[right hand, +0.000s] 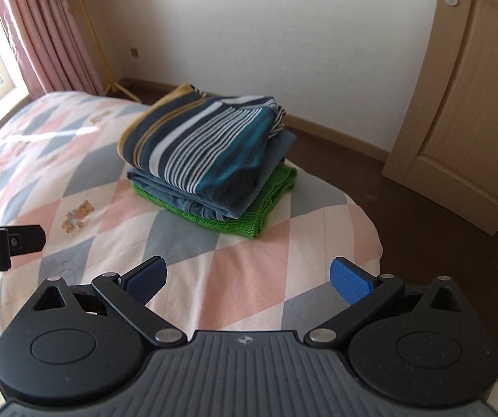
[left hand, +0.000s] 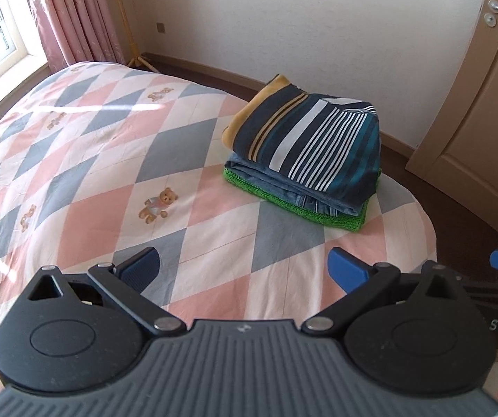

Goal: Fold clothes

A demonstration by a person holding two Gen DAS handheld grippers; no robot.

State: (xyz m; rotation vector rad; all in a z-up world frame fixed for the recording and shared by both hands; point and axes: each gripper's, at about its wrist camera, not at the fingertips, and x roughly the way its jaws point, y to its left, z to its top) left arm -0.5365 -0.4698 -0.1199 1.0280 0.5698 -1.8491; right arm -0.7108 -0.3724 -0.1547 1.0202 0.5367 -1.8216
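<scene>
left wrist view: the left gripper (left hand: 243, 271) hovers over the near part of the bed (left hand: 75, 160), its blue-padded jaws spread wide and released, nothing between them. ahead and to the right, a stack of folded clothes sits close to the bed's right edge: a striped shirt (left hand: 311, 139) on top with a yellow layer peeking out behind it, folded jeans (left hand: 283, 187) under it, and a green knit piece (left hand: 339, 217) at the bottom. the quilt to the left of the stack is broad and bare. past the edge lie dark floor (left hand: 457, 208) and a wooden door (left hand: 481, 104).

right wrist view: the right gripper (right hand: 249, 278) is likewise released, jaws wide, empty, above the quilt's near right corner. the stack lies straight ahead, well apart from the jaws, its green layer (right hand: 266, 205) near the bed's rounded far edge. part of the left gripper (right hand: 5, 246) shows at the left border.
</scene>
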